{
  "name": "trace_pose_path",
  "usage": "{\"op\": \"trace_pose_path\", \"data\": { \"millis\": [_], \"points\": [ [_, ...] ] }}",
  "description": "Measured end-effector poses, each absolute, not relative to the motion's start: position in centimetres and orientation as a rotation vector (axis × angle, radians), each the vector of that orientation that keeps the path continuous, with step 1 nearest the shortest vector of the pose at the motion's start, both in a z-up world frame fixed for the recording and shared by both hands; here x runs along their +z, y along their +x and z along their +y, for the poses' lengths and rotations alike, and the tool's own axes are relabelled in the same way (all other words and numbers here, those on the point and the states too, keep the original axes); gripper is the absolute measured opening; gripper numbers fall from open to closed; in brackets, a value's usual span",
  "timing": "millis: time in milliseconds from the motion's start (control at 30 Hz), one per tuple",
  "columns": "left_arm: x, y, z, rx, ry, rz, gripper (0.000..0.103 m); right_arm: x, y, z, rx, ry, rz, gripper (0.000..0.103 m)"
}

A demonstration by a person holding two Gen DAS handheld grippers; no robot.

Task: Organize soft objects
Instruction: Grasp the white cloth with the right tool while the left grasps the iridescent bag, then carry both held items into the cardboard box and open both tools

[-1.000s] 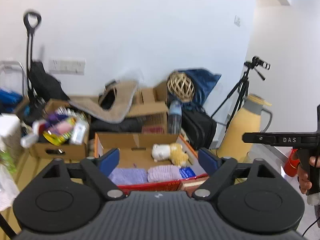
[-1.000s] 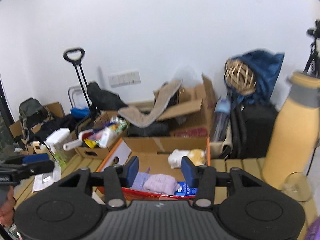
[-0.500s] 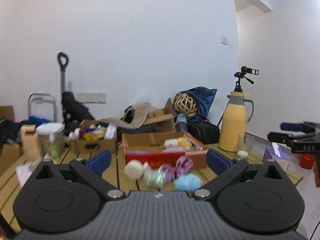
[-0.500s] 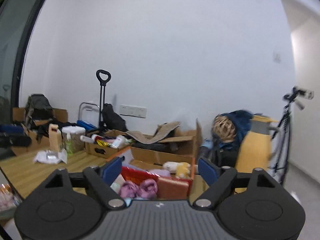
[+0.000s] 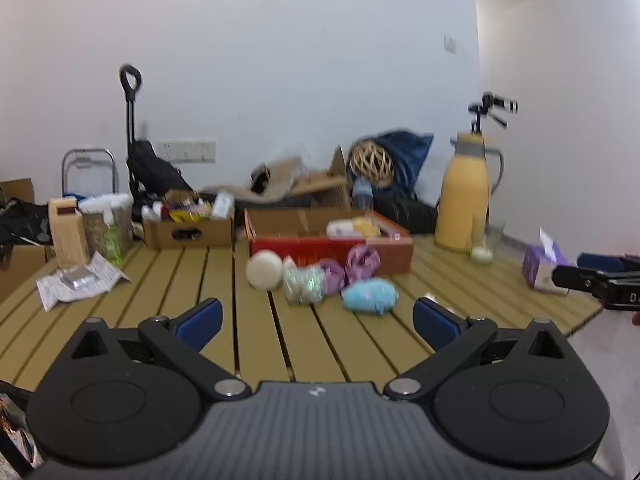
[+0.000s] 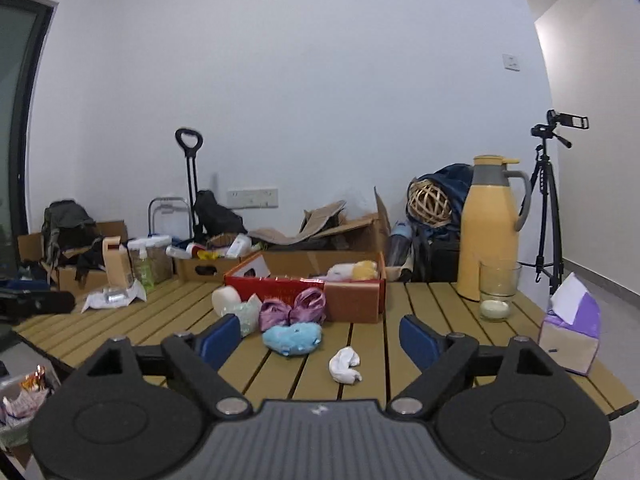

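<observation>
Left wrist view had the left gripper (image 5: 316, 314) hanging over the slatted table (image 5: 208, 280), jaws spread wide and holding nothing. Ahead lay the soft things: a blue plush (image 5: 370, 295), a purple bow (image 5: 352, 266) and a white round puff (image 5: 264, 269), clustered just before the red box (image 5: 312, 246). The right gripper (image 6: 320, 334) had just been opening, nothing between its jaws; a white sock (image 6: 345, 365) lay near it.

Soft toys (image 5: 340, 276) lie clustered before the red box (image 5: 312, 249) on the slatted table (image 5: 200, 280).
</observation>
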State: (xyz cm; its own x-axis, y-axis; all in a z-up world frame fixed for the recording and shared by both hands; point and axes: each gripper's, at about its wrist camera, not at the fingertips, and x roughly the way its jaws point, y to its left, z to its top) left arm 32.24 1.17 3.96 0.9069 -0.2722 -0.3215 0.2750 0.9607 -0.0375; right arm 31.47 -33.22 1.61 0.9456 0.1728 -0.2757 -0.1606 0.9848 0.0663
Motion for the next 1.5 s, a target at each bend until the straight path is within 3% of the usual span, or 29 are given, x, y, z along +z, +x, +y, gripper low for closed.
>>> {"op": "trace_pose_path", "data": {
  "millis": [533, 700, 833, 900, 967, 1067, 1133, 1233, 1500],
  "points": [
    [-0.9, 45.8, -1.3, -0.239, -0.064, 0.465, 0.103, -3.4, 44.2, -31.3, 0.218, 0.061, 0.471, 0.079],
    [-2.0, 50.9, -3.0, -0.253, -0.041, 0.478, 0.103, -4.8, 48.5, -31.1, 0.218, 0.036, 0.512, 0.073],
    [-2.9, 54.7, -3.5, -0.219, -0.065, 0.482, 0.103, -7.1, 51.9, -31.7, 0.210, 0.064, 0.606, 0.051],
    [-3.4, 56.7, -3.7, -0.184, -0.078, 0.484, 0.103, -8.0, 53.1, -31.9, 0.216, 0.078, 0.633, 0.031],
    [-3.9, 58.5, -4.0, -0.156, -0.092, 0.487, 0.100, -8.7, 54.0, -32.0, 0.220, 0.091, 0.646, 0.018],
    [-4.7, 60.5, -4.1, -0.173, -0.124, 0.506, 0.084, -8.9, 55.2, -31.9, 0.224, 0.090, 0.641, 0.015],
    [-5.7, 61.9, -3.8, -0.208, -0.165, 0.559, 0.045, -9.0, 56.0, -31.8, 0.230, 0.090, 0.635, 0.013],
    [-6.0, 61.8, -2.9, -0.219, -0.229, 0.556, 0.039, -9.4, 56.6, -31.5, 0.242, 0.091, 0.629, 0.012],
    [-6.1, 61.5, -2.8, -0.236, -0.228, 0.554, 0.037, -9.5, 56.7, -31.4, 0.233, 0.100, 0.625, 0.012]
  ]
}}
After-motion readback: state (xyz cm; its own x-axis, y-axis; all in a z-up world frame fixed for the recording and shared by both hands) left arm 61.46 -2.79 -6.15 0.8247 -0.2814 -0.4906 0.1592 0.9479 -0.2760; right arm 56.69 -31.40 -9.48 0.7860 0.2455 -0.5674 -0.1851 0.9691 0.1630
